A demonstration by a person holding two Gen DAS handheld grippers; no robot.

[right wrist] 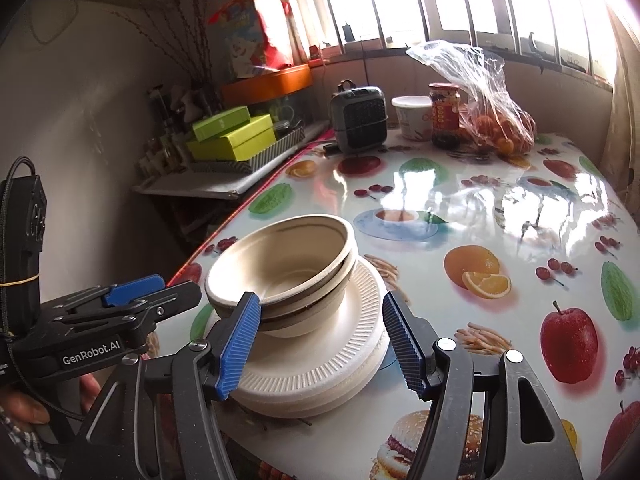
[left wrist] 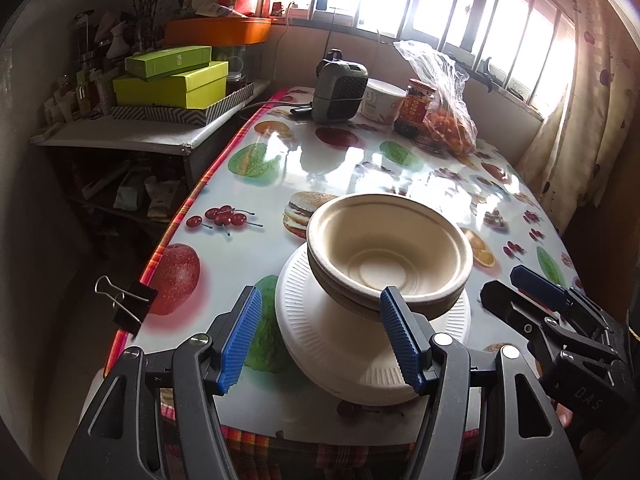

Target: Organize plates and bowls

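**Bowls on plates at the near table edge, both grippers open**

Nearest, the left gripper (left wrist: pixel 320 340) holds its blue pads apart with nothing pressed between them; the stack merely shows through the gap. The right gripper (right wrist: pixel 320 344) also stands open, its jaws widening slightly, with no pad seen pressing the stack. A hand (right wrist: pixel 24 408) on the left handle is mostly cut off by the frame.

Just beyond the fingertips sits the stack: two nested tan bowls (left wrist: pixel 390 248) on white ribbed plates (left wrist: pixel 372 376) (the plate count is hard to read, at least two edges show). The upper bowl sits tilted in the lower one. The stack lies near the table's (left wrist: pixel 240 256) near edge, left of centre, with a binder clip (left wrist: pixel 128 304) on the left rim.

Wide bare tablecloth lies to the right and beyond. At the far end stand a small grey heater (left wrist: pixel 338 92), one white tub (left wrist: pixel 382 102), one jar (left wrist: pixel 416 108) and a plastic bag of oranges (left wrist: pixel 448 120). Far left, two green boxes (left wrist: pixel 172 80) rest on a side shelf.
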